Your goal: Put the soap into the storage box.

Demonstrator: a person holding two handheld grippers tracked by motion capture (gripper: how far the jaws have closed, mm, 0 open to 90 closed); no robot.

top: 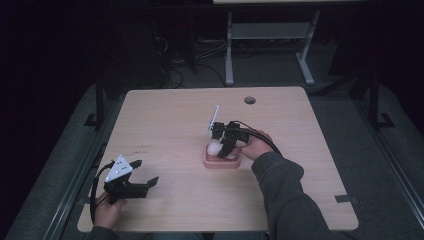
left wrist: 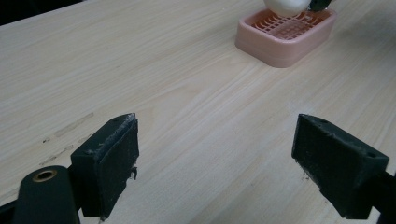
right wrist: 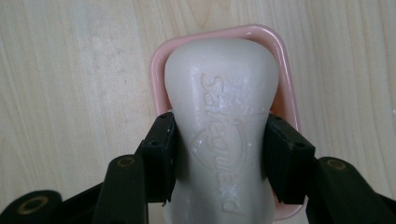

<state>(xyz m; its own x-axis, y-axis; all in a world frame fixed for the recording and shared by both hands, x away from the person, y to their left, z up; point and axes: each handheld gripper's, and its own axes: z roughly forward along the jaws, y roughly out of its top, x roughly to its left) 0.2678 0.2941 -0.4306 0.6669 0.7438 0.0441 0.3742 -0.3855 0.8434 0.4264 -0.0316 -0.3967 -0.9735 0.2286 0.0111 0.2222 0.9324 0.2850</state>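
We note the right gripper (right wrist: 219,154) clamped across the waist of the white embossed soap bar (right wrist: 219,116), directly over the pink slatted plastic soap dish (left wrist: 285,35), long axes aligned. The left gripper (left wrist: 217,163), jaws wide apart, idles well left of the dish on the pale wooden table (top: 165,120); dim room beyond.

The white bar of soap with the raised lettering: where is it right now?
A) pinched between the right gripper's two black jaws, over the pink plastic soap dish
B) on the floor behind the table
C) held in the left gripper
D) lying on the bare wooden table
A: the right gripper view shows the white bar of soap squeezed between the right gripper's black jaws, with the pink plastic soap dish beneath it.
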